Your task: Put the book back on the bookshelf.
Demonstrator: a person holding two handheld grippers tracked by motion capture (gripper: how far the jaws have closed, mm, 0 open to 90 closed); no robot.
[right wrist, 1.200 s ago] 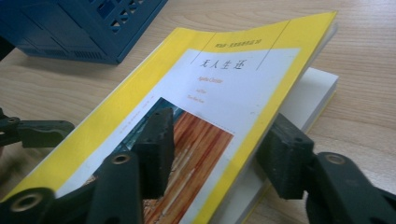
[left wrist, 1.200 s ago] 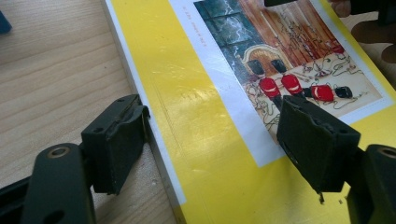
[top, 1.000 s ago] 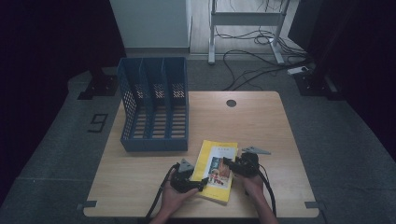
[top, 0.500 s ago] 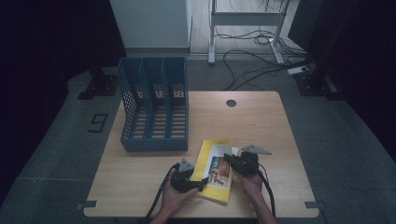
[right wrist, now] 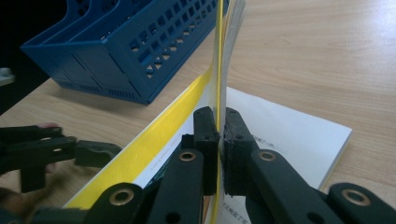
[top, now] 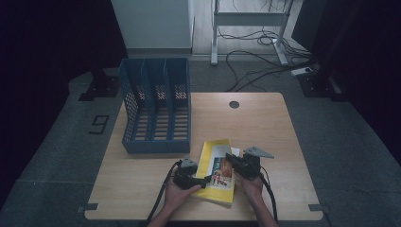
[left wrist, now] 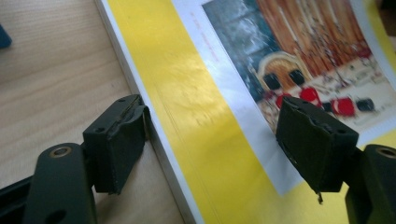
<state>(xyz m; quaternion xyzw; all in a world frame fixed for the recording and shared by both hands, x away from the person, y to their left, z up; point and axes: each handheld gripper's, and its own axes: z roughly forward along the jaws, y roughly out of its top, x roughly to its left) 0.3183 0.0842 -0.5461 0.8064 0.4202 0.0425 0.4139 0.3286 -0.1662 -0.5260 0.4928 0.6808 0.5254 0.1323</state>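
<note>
A yellow book [top: 216, 171] lies flat on the near part of the table [top: 265, 123], just in front of a blue file rack [top: 156, 106] with 3 slots. Its front cover [right wrist: 218, 56] is lifted upright, with a thin sheaf of pages behind it, and is clamped between the 2 black jaws of the right gripper [right wrist: 220, 140], whose jaws have just been closing onto it; white inner pages are exposed beneath. The left gripper [left wrist: 219, 140] is held with its jaws apart and astride the near-left part of the book: 1 jaw is set against the book's edge at table level, the other hovers over the printed picture on the cover, and nothing is pinched. The step in hand is judged to be the opening of the book by its cover, or the raising of it for a firmer hold. For the next move, the block of pages would need to be steadied by the left gripper, and the thin cover should be drawn gently, since it could bend or tear.
</note>
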